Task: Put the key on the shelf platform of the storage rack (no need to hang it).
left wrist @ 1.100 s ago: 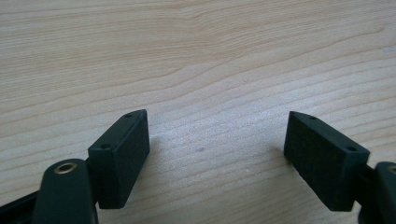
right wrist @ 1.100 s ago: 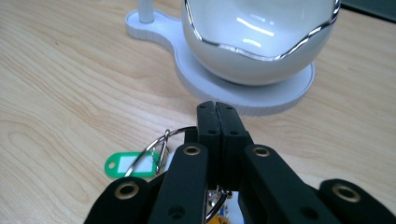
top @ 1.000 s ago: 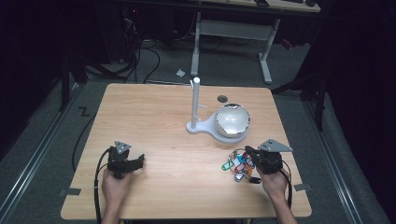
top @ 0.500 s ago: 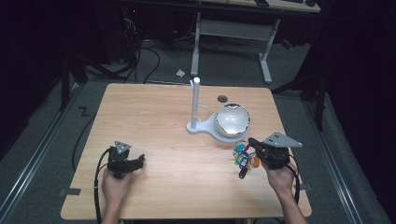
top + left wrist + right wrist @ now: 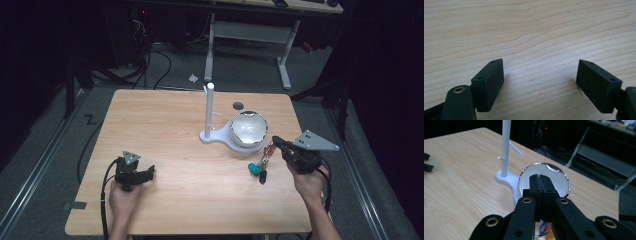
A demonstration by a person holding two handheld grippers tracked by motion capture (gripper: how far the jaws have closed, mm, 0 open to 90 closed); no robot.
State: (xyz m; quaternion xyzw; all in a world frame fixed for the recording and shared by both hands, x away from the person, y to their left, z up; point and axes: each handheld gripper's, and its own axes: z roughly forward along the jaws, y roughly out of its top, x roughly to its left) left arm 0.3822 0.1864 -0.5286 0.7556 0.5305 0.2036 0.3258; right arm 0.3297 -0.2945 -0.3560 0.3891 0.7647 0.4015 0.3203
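wooden table (image 5: 170, 125) | white stand (image 5: 210, 131) | bowl (image 5: 247, 129) | keys (image 5: 259, 170)

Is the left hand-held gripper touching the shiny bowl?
Apart. The high view shows the left hand-held gripper near the table's front left, with bare wood between it and the shiny bowl.

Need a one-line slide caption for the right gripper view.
Right gripper, jaws pressed together, facing a round chrome-rimmed bowl beside a white post stand on a wooden table.
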